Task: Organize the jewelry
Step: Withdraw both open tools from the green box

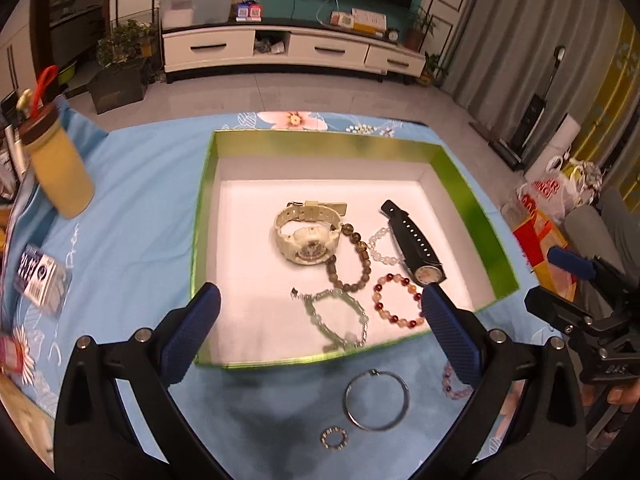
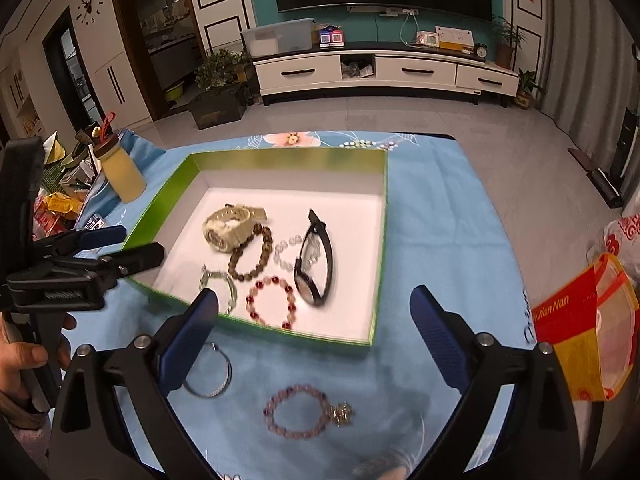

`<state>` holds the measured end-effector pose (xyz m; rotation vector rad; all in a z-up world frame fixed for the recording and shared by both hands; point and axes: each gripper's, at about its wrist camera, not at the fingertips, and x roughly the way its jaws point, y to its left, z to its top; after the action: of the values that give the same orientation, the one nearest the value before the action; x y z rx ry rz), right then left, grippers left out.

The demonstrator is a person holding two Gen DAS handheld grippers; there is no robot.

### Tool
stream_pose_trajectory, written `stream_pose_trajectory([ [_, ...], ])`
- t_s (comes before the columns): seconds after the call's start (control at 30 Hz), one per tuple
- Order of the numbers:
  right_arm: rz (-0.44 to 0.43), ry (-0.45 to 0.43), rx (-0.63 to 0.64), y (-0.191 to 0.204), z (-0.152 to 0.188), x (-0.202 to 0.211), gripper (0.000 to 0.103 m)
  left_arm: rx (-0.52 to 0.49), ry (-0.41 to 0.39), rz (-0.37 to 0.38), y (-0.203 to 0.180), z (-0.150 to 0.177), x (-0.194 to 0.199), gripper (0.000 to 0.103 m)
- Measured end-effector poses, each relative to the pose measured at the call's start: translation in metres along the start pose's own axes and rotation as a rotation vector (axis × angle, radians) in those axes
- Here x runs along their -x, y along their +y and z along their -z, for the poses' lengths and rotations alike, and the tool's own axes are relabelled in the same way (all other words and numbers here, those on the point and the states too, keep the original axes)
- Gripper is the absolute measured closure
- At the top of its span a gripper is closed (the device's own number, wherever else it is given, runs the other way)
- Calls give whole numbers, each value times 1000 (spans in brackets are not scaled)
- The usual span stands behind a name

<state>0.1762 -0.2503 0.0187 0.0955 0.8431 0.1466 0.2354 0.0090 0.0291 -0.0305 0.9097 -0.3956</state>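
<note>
Right hand-held gripper (image 2: pixel 314 312) gapes wide — pink bracelet (image 2: pixel 298 410) lies just below.

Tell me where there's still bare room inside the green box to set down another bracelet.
Free: the white floor of the green box along its left wall, left of the cream watch, and the strip by the far wall behind both watches. Crowded: the middle and near right, where the brown bead bracelet, red bead bracelet and black watch cluster.
</note>
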Motion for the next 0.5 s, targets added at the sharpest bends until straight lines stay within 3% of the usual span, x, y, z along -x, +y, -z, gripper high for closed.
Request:
stream_pose_trajectory([
  [0.37, 26, 18, -30, -9, 46, 25, 4, 157, -189, 41, 17, 48, 68, 2],
  [0.5, 28, 23, -54, -14, 59, 33, 4, 200, -229, -3, 25, 62, 88, 2],
])
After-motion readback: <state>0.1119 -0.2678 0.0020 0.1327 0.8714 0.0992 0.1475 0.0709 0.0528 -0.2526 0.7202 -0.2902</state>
